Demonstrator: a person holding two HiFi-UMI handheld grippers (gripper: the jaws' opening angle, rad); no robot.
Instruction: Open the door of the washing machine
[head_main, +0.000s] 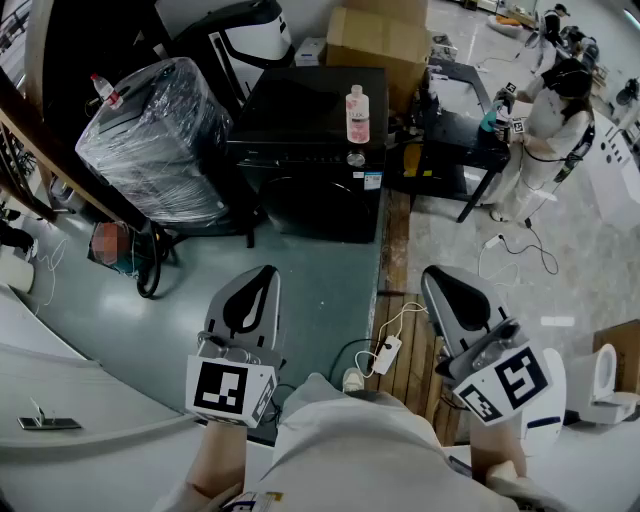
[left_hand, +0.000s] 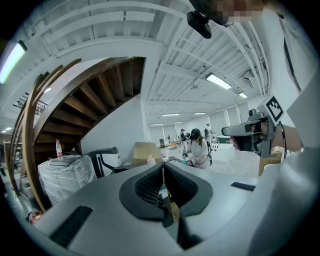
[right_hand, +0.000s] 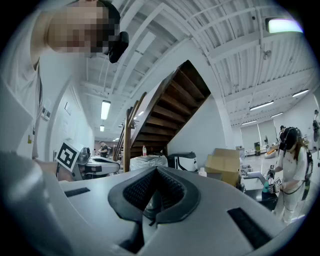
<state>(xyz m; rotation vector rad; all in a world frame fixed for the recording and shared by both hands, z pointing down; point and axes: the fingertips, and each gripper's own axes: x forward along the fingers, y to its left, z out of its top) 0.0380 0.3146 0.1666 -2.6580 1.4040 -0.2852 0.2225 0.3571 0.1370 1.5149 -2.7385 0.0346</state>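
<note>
The black washing machine stands on the floor ahead of me, and its round front door looks closed. A pink-labelled bottle stands on its top. In the head view both grippers are held low and well short of the machine. My left gripper points at the machine's front with its jaws together and nothing in them. My right gripper is to the right, also shut and empty. The left gripper view shows its own tips touching; the right gripper view shows the same.
A plastic-wrapped appliance sits left of the machine, and a cardboard box behind it. To the right a person works at a black table. A power strip with cables lies on the floor by my feet. A wooden stair rail runs along the left.
</note>
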